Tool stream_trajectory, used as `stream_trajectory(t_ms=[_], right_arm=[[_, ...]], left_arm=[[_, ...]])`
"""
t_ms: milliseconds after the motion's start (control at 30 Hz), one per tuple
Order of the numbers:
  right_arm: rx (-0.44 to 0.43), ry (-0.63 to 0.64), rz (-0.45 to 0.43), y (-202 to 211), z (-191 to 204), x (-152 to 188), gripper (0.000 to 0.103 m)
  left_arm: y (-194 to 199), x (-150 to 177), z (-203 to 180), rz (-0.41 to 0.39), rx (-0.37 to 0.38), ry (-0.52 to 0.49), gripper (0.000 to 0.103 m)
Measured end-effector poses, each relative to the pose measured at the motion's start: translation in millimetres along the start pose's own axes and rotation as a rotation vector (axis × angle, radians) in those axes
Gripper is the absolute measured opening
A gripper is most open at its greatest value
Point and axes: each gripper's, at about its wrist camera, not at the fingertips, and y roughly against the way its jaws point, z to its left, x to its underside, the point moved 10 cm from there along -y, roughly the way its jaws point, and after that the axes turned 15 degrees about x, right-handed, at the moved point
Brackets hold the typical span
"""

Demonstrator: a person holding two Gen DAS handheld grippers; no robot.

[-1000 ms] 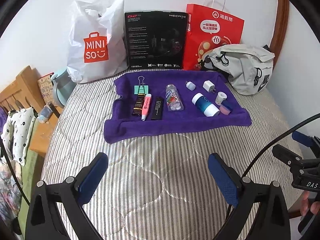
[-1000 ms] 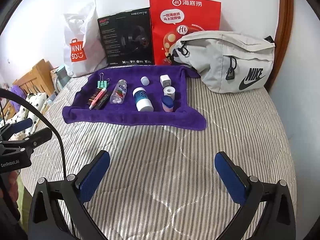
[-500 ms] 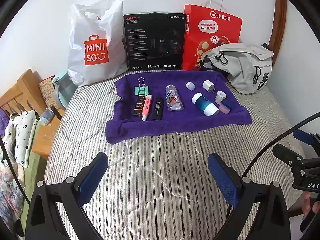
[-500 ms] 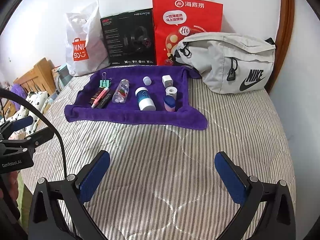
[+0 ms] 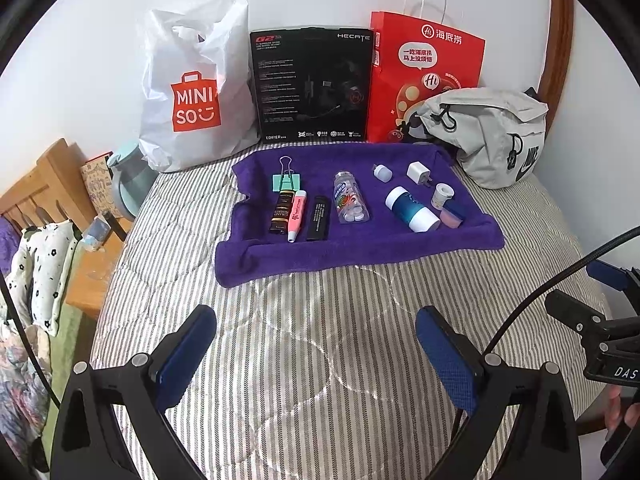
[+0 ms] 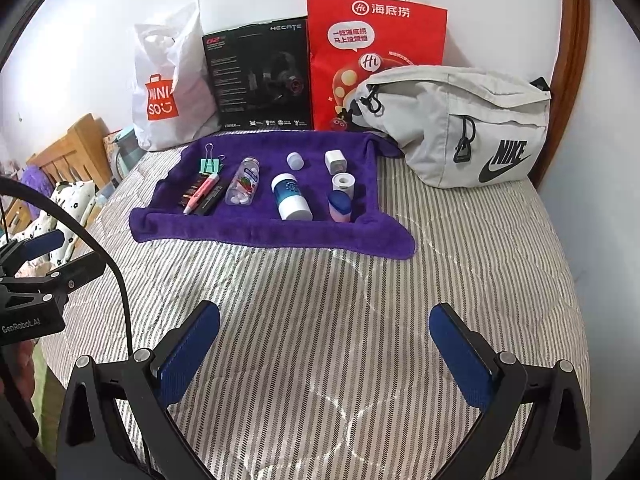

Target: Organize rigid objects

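Both grippers, left (image 5: 316, 354) and right (image 6: 324, 350), hover over the bed (image 6: 460, 248), fingers spread wide, empty. Items lie on the towel (image 5: 360, 248), well ahead. Risk: the jar (image 5: 412, 209) and bottle (image 5: 351, 203) (both on their sides) likely roll when nudged; soft bedding gives under a press.

Both wrist cams low over bed, facing wall; left cam sits further left; both share purple towel (image 5: 360, 248).

towel (image 5: 360, 248): plush cloth | bedcover (image 5: 320, 340): quilted fabric | bottle (image 5: 351, 203): clear glossy plastic
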Motion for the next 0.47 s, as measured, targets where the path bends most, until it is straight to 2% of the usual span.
stream_trajectory(t_ms=[467], right_arm=[[-0.002,0.006,0.0,1.8,0.5,-0.4,0.103]], left_arm=[[2.0,-2.2,0.9,-0.016,-0.003,-0.008,0.101]])
